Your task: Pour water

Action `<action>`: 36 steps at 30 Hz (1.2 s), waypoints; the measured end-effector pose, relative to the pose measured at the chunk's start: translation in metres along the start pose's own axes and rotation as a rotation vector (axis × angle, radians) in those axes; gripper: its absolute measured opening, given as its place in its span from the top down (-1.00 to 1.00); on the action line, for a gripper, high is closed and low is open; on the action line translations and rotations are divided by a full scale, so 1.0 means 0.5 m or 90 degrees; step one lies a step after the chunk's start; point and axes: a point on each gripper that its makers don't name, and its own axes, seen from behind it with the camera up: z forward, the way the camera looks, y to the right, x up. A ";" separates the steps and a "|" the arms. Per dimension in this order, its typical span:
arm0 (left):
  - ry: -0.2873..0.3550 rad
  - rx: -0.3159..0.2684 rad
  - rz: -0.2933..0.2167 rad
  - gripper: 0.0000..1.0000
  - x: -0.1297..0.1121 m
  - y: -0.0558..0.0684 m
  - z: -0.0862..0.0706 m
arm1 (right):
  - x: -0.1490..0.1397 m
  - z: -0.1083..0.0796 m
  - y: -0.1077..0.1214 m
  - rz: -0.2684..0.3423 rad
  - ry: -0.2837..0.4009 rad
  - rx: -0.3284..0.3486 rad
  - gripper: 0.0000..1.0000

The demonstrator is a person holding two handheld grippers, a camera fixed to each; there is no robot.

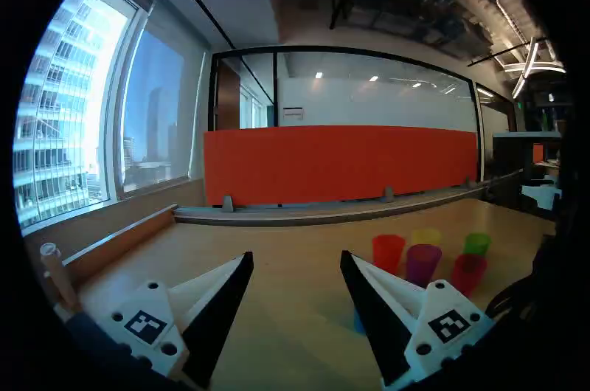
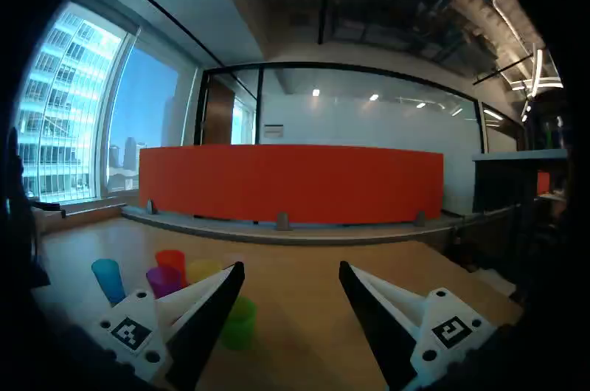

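wood table [image 1: 295,236], orange divider [image 1: 339,162] along its back edge. left gripper [image 1: 296,254] spread wide, empty, over bare table. right gripper [image 2: 291,265] also spread, empty. cups stand in a tight cluster between the two grippers: purple cup [image 1: 422,263], orange cup [image 1: 389,252], red cup [image 1: 467,273], yellow cup [image 1: 425,237], green cup [image 1: 477,243], blue cup [image 2: 109,279]. can't tell which holds water. risks: cups are packed close, so a finger going in for one may knock a neighbour over; likely thin plastic, so a hard squeeze could buckle it; narrow rims, so a fast tilt may spill onto the table
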 end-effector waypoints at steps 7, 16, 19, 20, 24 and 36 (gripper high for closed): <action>0.026 0.029 -0.005 -0.74 0.011 -0.011 -0.008 | 0.016 -0.004 -0.001 0.022 0.023 -0.003 -0.99; 0.031 0.045 0.002 -0.74 -0.019 -0.015 -0.009 | 0.020 -0.011 -0.002 0.011 0.032 -0.016 -0.99; 0.035 0.048 0.004 -0.74 -0.030 -0.017 -0.009 | 0.015 -0.015 -0.008 0.001 0.030 -0.021 -0.99; 0.036 0.048 0.004 -0.74 -0.033 -0.017 -0.008 | 0.014 -0.016 -0.010 -0.001 0.029 -0.022 -0.99; 0.037 0.043 -0.004 -0.74 -0.049 -0.019 -0.004 | 0.002 -0.022 -0.012 0.001 0.024 -0.029 -0.99; 0.047 0.039 0.004 -0.74 -0.074 -0.029 0.012 | -0.008 -0.036 0.009 0.015 0.017 -0.054 -0.98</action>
